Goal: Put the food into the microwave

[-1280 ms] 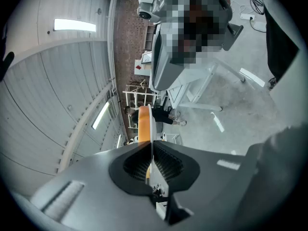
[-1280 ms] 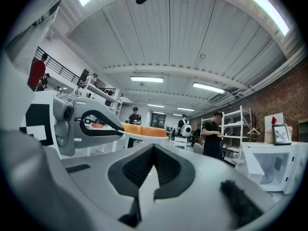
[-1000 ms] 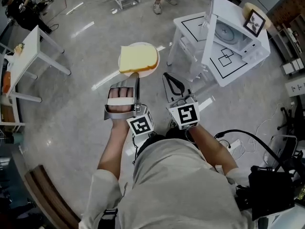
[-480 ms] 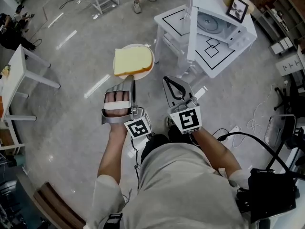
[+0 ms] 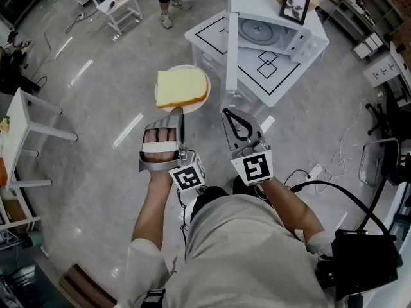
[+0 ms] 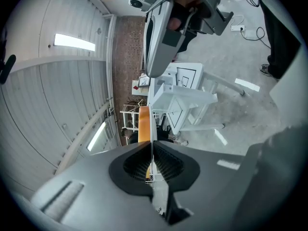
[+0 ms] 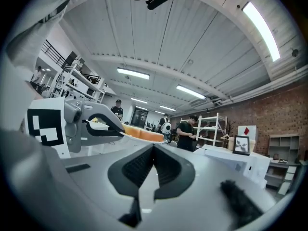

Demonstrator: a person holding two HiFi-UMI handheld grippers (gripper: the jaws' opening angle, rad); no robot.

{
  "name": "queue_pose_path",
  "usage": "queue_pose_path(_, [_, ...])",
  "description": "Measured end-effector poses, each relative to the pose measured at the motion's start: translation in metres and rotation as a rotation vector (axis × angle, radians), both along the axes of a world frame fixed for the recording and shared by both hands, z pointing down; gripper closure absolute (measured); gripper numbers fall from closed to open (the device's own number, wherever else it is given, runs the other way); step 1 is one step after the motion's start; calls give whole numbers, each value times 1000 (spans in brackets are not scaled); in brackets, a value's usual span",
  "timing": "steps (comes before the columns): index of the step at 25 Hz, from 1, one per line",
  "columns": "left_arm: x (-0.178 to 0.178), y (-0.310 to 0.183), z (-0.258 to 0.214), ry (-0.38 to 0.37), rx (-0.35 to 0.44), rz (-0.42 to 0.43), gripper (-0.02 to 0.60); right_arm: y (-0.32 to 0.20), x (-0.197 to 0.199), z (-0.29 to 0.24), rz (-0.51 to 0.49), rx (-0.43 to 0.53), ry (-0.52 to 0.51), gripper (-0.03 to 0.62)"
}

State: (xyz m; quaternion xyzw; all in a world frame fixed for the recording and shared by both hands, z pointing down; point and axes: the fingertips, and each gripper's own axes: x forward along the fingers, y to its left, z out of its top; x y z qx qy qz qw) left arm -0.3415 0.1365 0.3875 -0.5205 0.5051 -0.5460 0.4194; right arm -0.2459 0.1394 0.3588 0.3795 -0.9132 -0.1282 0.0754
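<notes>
A slice of toast (image 5: 182, 86) lies on a round white plate (image 5: 200, 101). My left gripper (image 5: 180, 110) is shut on the plate's near rim and holds it level over the floor. In the left gripper view the plate (image 6: 152, 124) shows edge-on between the shut jaws, with the toast's crust (image 6: 144, 125) beside it. My right gripper (image 5: 228, 113) is shut on nothing, just right of the plate. The white microwave (image 5: 268, 33) sits on a white table (image 5: 207, 36) ahead, its door (image 5: 231, 45) swung open toward me and the turntable visible inside.
A framed picture (image 5: 294, 6) stands on the microwave. A person's legs (image 5: 168, 5) and a small white table (image 5: 119, 4) are at the back; another white table (image 5: 33, 111) is on the left. Cables (image 5: 334, 183) trail over the floor on the right.
Both grippers and the plate have come nearer to the microwave table, which now stands closer and more central. The left grip on the plate is unchanged; the right gripper stays shut.
</notes>
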Motion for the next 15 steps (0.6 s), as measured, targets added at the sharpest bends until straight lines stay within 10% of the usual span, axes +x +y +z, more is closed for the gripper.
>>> queue_pose_path(15, [142,-58,-19,-28,22,238,554,-44,141,-5,235,27,0,583])
